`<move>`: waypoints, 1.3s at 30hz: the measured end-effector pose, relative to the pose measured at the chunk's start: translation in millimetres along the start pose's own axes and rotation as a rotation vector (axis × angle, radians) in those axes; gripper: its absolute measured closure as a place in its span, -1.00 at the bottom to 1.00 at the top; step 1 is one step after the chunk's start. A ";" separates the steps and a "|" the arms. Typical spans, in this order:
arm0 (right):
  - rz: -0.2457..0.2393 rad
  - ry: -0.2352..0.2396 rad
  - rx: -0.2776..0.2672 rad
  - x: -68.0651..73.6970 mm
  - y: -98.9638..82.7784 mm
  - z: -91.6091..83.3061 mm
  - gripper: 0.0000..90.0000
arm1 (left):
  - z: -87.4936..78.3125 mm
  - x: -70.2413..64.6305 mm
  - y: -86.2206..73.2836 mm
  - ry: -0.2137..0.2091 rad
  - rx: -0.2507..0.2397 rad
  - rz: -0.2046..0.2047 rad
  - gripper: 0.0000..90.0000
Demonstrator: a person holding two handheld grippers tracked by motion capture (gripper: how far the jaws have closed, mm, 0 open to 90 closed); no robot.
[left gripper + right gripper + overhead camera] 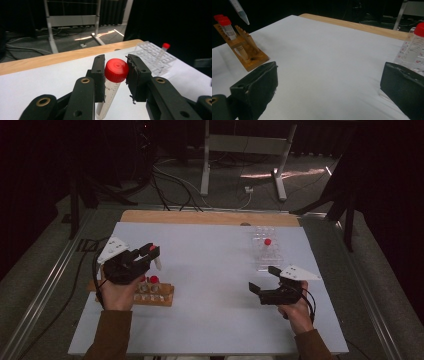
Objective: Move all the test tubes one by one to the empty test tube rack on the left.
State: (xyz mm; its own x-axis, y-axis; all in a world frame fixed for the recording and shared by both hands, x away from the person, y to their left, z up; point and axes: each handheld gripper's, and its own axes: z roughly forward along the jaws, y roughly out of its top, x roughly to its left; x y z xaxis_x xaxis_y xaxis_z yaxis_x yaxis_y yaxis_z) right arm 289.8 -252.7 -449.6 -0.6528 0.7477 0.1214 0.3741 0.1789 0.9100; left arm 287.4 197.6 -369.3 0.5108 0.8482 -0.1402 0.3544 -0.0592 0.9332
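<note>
A red-capped tube (113, 82) is held in the left tongs (150, 254) above the white table (210, 285), its jaws closed tight on the cap and neck so that the tube hangs slanted with its pointed tip low, as seen at the top of the right tongs view (239, 10). The tube is carried clear of the wooden rack (155, 295) at the table's near left, where two more red-capped tubes (150, 281) are left standing upright in their holes. A clear plastic rack (265, 251) is set at the far right of the table with one capped tube (267, 244) already standing in it, which suggests the held tube is meant to go there as well. The grip just under the cap appears chosen so that the body stays free to be lowered into a slot. The right tongs (264, 279) are kept low over the table, near the clear rack, jaws spread wide and holding nothing, apparently ready to steady that light rack while the tube is brought across
</note>
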 end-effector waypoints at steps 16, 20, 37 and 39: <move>-0.001 0.004 0.000 -1.8 0.0 -1.8 -0.98 | -32.7 33.2 -20.7 0.099 -0.007 -0.052 0.56; 0.000 0.002 -0.002 -2.8 -0.2 -2.3 -0.97 | -39.5 37.7 -25.2 0.114 -0.004 -0.057 0.56; -0.005 0.006 0.000 -2.6 -0.4 -2.5 -0.97 | -61.7 47.8 -44.6 0.142 -0.012 -0.096 0.56; -0.005 0.006 0.000 -2.6 -0.4 -2.4 -0.98 | -66.0 46.6 -43.3 0.139 -0.026 -0.093 0.56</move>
State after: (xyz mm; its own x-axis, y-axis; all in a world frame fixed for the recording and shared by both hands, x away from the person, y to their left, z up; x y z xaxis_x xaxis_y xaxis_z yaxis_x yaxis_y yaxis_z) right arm 289.7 -256.3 -449.4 -0.6582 0.7433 0.1193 0.3711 0.1825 0.9105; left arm 244.2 274.4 -394.4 0.3628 0.9142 -0.1806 0.3739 0.0348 0.9268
